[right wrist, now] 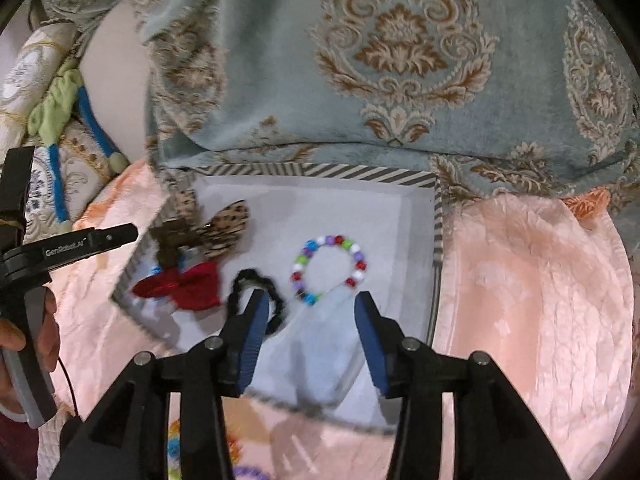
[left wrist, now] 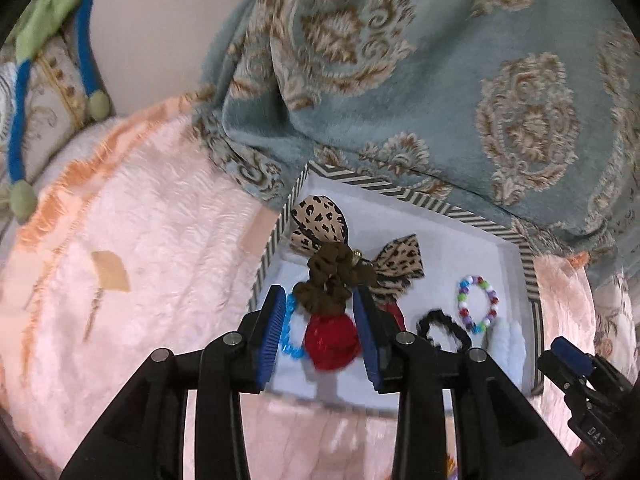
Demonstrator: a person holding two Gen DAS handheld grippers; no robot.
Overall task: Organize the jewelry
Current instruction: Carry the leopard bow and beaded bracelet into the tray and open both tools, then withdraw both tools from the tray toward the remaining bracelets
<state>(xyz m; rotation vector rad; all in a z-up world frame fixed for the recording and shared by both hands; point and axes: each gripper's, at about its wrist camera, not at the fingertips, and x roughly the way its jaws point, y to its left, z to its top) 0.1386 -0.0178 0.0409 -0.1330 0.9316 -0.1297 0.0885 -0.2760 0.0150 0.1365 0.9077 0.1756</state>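
A shallow box (right wrist: pixel 438 216) with a striped rim and a white lining sits on a pink fleece blanket (left wrist: pixel 140 240), its far edge against a blue-grey patterned cushion (right wrist: pixel 360 60). The left gripper (left wrist: pixel 320 328) hangs above the near left part of the box with its jaws apart at moderate width; nothing is gripped. Seen between its blue pads (left wrist: pixel 270 332) from above are a brown scrunchie (left wrist: pixel 328 284) and a red bow (left wrist: pixel 330 340), both lying on the lining, with a clear blue chain bracelet (left wrist: pixel 290 332) just beside the left pad. A leopard-print bow (left wrist: pixel 320 224) lies behind the scrunchie, touching it. The right gripper (right wrist: pixel 310 336) hangs above the near middle of the box, jaws standing wide and holding nothing; a white fluffy item (right wrist: pixel 320 344) lies on the lining below the gap. A black scrunchie (right wrist: pixel 256 284) lies just beside its left pad, and a multicoloured bead bracelet (right wrist: pixel 330 268) lies flat beyond the fingertips, near the middle of the box. A hand (right wrist: pixel 24 344) on the left gripper's handle shows at the left edge of the right wrist view.
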